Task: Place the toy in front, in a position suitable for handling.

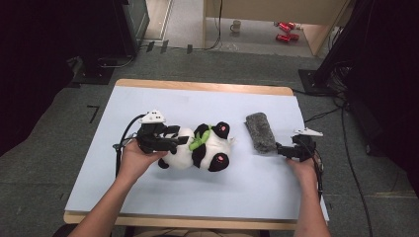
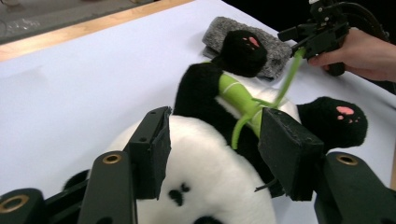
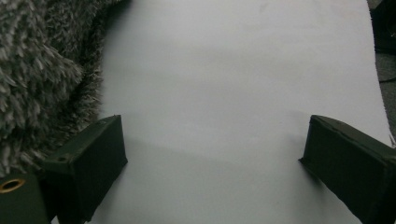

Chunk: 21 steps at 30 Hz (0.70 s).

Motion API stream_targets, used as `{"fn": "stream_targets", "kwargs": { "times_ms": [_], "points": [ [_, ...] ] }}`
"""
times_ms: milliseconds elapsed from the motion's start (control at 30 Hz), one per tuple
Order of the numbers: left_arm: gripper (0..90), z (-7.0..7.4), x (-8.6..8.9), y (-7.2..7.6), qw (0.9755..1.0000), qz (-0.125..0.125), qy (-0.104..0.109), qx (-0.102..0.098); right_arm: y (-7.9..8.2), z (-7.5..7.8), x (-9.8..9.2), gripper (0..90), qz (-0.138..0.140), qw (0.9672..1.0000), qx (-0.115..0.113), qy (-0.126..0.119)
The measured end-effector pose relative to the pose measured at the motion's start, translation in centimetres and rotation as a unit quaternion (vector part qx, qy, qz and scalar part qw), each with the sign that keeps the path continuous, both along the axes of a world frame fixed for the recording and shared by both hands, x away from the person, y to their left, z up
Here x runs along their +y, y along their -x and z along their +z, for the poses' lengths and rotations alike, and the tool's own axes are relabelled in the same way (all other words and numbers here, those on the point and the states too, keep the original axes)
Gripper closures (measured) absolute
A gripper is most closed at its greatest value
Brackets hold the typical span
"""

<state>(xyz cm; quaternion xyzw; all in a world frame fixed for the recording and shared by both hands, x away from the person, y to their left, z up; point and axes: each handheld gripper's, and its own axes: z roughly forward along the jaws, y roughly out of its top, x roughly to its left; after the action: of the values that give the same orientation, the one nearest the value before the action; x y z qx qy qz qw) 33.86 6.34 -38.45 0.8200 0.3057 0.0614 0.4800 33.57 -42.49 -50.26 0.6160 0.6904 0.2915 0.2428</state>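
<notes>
A black-and-white plush panda (image 1: 197,148) lies on its back on the white sheet (image 1: 197,101), with a green plush stalk (image 1: 197,141) across its chest. My left gripper (image 1: 180,135) reaches in from the left at the panda's head end. In the left gripper view its jaws stand apart over the white plush (image 2: 205,177), and the green stalk (image 2: 236,93) runs just beyond them. A grey fuzzy cloth roll (image 1: 261,132) lies right of the panda. My right gripper (image 1: 280,149) sits at the roll's near end, open and empty, with the fuzzy cloth (image 3: 42,70) against its left jaw.
The table's wooden edge (image 1: 202,87) shows at the far side. Beyond it on the floor stand a mug (image 1: 236,25) and red objects (image 1: 285,29). Dark stands and cables flank the table. White sheet (image 3: 224,70) stretches ahead of the right gripper.
</notes>
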Motion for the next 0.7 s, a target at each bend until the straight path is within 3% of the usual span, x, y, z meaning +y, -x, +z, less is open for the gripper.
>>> {"fn": "stream_targets", "kwargs": {
  "times_ms": [133, 200, 400, 700],
  "points": [
    [43.1, 0.1, 1.0, -0.3, 0.9999, 0.005, 0.008, -0.013, 0.3, 0.5, -0.1, 19.9, -0.002, 1.0, 0.004, -0.003],
    [42.5, 0.0, 1.6, -0.5, 0.9999, 0.007, 0.006, -0.014, 0.5, 0.8, -0.5, 25.8, -0.005, 0.9997, 0.006, -0.021],
    [40.5, -0.3, 3.2, -1.0, 0.9997, 0.021, 0.004, -0.01, 0.7, 2.4, -0.8, 29.4, -0.018, 0.9993, -0.01, -0.033],
    [39.1, -1.3, 5.3, -1.3, 0.9993, 0.038, 0.0, -0.004, 0.1, 4.5, 0.8, 32.1, 0.008, 0.9982, -0.041, -0.042]
  ]
}}
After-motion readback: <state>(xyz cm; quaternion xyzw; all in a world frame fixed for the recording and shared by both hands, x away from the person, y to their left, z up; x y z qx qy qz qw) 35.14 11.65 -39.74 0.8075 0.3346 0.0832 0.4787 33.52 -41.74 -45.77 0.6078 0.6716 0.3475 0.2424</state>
